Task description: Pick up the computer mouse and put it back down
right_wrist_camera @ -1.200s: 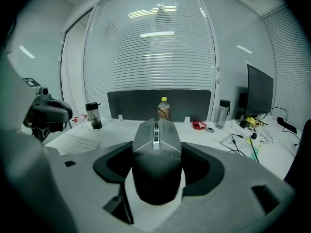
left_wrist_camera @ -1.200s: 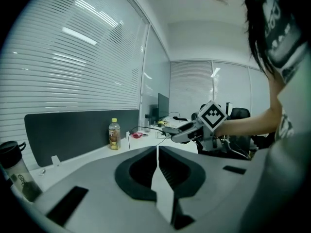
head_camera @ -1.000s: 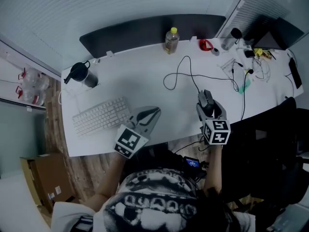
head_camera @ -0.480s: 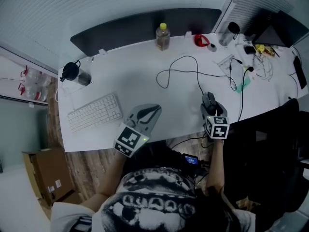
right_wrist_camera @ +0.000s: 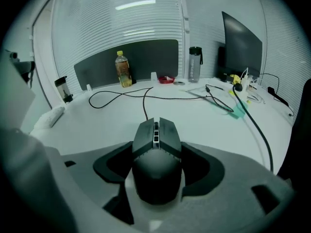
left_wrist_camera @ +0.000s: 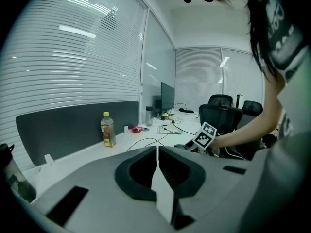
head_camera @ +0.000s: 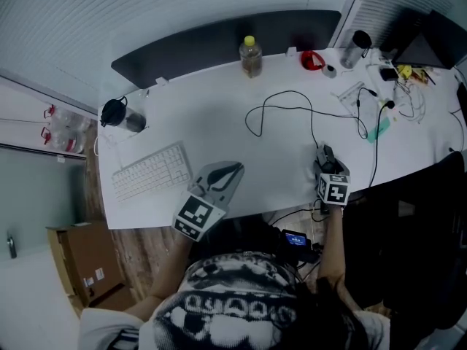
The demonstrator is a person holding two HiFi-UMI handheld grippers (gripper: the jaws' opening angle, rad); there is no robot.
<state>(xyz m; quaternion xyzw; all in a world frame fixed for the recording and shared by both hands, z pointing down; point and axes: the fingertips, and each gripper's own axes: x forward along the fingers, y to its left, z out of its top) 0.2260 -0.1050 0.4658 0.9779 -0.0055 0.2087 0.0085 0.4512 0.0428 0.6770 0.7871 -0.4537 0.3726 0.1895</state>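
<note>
Shut tight with nothing between its jaws, the left gripper [left_wrist_camera: 157, 152] hung over the near edge of the white desk [head_camera: 219, 122], its two grey jaws meeting along one line in the left gripper view. Just to its left lay a white keyboard [head_camera: 152, 172], set at a slant, and further back on that side stood a dark jug [head_camera: 117, 113] near the desk's left end. A dark partition panel [head_camera: 219, 42] ran along the far edge. In front of it, a little right of the left gripper's line, a bottle with a yellow cap [head_camera: 251, 55] stood upright.

Further right, a thin black cable [right_wrist_camera: 146, 109] looped across the bare desktop and ran to the front of the computer mouse [right_wrist_camera: 156, 159]. The right gripper [head_camera: 326, 159] was clamped on that mouse: in the right gripper view its dark body sat squarely between the two jaws, which stood wide and pressed on its sides, buttons and wheel pointing away toward the partition. The mouse was low at the near right edge of the desk; whether its underside touched the surface could not be told.

Beyond it, at the far right, sat a small red object [head_camera: 312, 60], a dark tumbler [head_camera: 356, 48], a tangle of cables and small items, and a black monitor [head_camera: 430, 46].
</note>
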